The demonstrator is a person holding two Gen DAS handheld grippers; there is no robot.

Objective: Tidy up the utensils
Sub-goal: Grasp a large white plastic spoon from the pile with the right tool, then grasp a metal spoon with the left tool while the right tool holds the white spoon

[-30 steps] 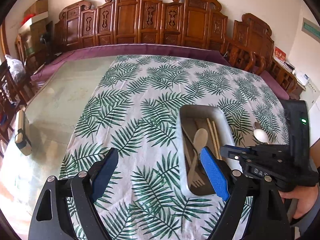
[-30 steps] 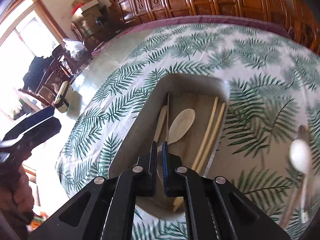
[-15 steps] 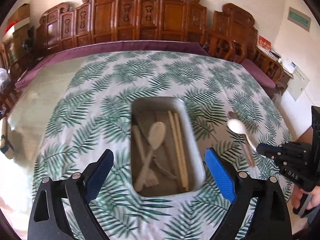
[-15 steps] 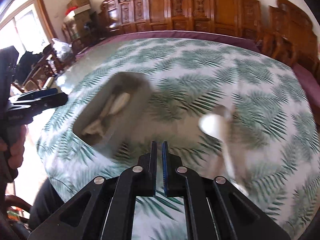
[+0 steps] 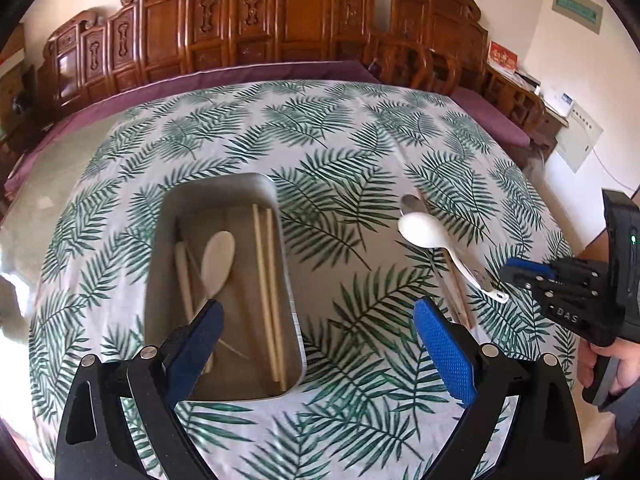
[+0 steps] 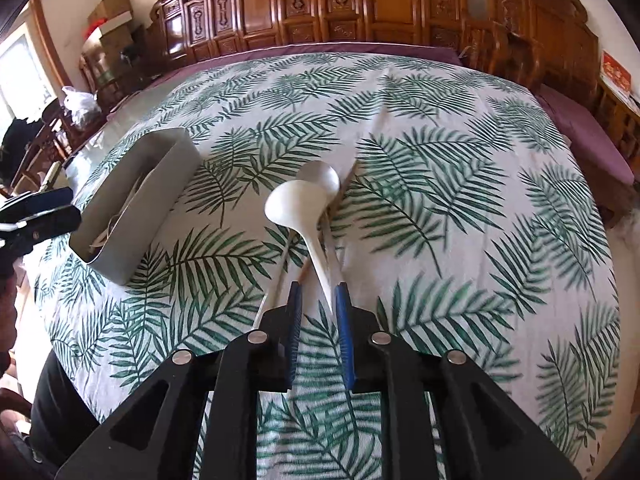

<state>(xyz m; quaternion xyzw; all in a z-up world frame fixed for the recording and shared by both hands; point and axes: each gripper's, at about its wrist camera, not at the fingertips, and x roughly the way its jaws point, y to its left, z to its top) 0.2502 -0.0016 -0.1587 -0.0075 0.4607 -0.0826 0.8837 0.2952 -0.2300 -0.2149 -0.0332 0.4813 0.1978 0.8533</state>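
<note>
Bench (image 6: 500,184) first: it is wide, draped in a leaf-print cloth, and carries everything you need, so you have room to work. Your tray (image 5: 160,280) sits on the left part of the cloth and already holds a wooden spoon (image 5: 218,258), chopsticks (image 5: 268,292) and other pale utensils I cannot sort out.

Well apart from it, to the right, lies the loose pile: a white spoon (image 6: 304,208) on top, a second spoon bowl (image 6: 326,174) just behind it, and thin sticks (image 6: 280,276) beneath, all touching or crossing.

Your left gripper (image 5: 316,340) hangs over the tray's near right corner with jaws spread wide and nothing in them; keep it clear of the pile, or use it to steady the tray.

Your right gripper (image 6: 318,312) is the working one. Its jaws have just been opening and now stand only a little apart, with the white spoon's handle running between the tips; the pads do not look pressed on it yet.

Judging from this, the step is picking that spoon. Widen a touch more so the pads pass either side of the handle without nudging the sticks. Come down near the handle's end, square to it, then close firmly. Lift straight up before you swing toward the tray, since the spoon rests on the others and could drag them.
</note>
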